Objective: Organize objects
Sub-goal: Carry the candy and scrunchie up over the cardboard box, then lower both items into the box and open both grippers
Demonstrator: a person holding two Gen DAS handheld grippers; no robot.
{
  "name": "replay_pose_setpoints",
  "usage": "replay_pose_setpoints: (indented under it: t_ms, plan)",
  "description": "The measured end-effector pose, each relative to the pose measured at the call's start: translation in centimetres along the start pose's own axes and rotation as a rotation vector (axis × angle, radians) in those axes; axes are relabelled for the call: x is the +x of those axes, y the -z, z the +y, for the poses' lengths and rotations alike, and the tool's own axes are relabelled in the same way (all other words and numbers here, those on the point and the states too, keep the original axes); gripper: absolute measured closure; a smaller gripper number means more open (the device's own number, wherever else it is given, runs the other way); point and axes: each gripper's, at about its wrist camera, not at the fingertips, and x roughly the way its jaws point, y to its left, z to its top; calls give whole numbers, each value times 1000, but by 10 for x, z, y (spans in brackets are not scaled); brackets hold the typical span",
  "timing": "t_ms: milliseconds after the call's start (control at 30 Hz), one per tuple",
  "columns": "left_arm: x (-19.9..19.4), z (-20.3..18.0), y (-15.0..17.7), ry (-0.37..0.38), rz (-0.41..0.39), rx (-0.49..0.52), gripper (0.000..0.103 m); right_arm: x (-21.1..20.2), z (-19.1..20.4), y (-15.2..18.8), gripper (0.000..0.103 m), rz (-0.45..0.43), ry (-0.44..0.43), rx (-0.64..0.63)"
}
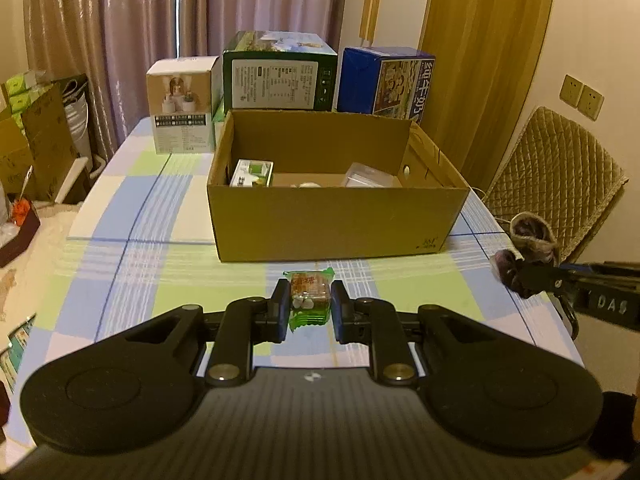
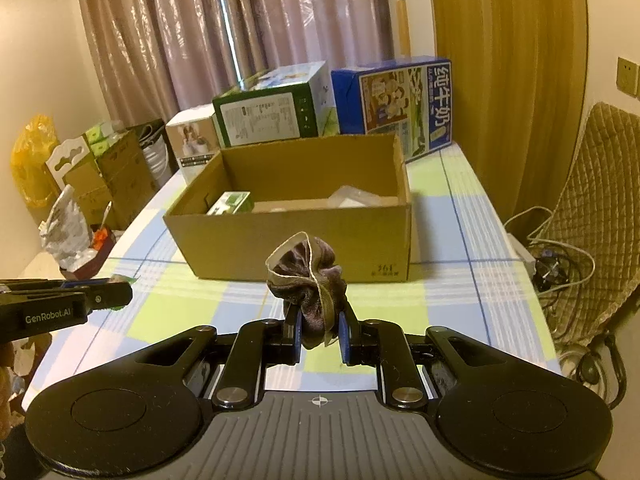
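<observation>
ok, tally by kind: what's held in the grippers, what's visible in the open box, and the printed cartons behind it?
Held items: 2, snack packet in left gripper, bundled sock in right gripper
Visible in the cardboard box: 3, green-white small box, clear plastic piece, whitish item
Printed cartons behind: 3, white, green, blue
Total: 8

You get dim, warm yellowish indoor light, soft focus, noisy grain, sheen on the pleated mauve curtains [image 2: 256,36], fisheye bending toward dark corners.

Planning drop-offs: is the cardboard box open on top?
Open. The cardboard box has no lid over it; a small green carton shows inside.
</observation>
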Motion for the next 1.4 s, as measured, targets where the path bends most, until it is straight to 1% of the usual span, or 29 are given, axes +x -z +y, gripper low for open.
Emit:
replay_pose_setpoints:
  t_ms: [167, 267, 367, 467, 600, 700, 767, 967, 1133, 1400]
  plan:
    - [4, 0, -14, 3, 1, 13, 86, 1, -3, -20, 88, -12, -6, -12]
    - [9, 0, -24, 19, 7, 12, 86, 3, -3, -33, 88, -15, -18, -23]
    - [14, -1, -33, 24, 9, 26, 86, 10, -5, -47, 88, -13, -37, -21]
    - [19, -2, -45, 22, 5, 49, 86, 19, -8, -60, 88, -11, -27, -30]
    - [29, -1, -65, 31, 8, 67, 86, 31, -9, -76, 88, 7, -22, -50]
    - [38, -1, -80, 38, 12, 82, 86, 41, -11, -88, 88, 35, -35, -56]
    - [43, -2, -88, 30, 9, 103, 86, 49, -10, -96, 88, 39, -24, -75]
    - [60, -5, -110, 11, 11, 158, 86, 67, -10, -112, 88, 59, -21, -105]
    - [74, -4, -123, 14, 29, 164, 86, 81, -10, -122, 88, 67, -18, -122]
    - [100, 3, -144, 39, 62, 141, 86, 103, -18, -137, 88, 84, -14, -122]
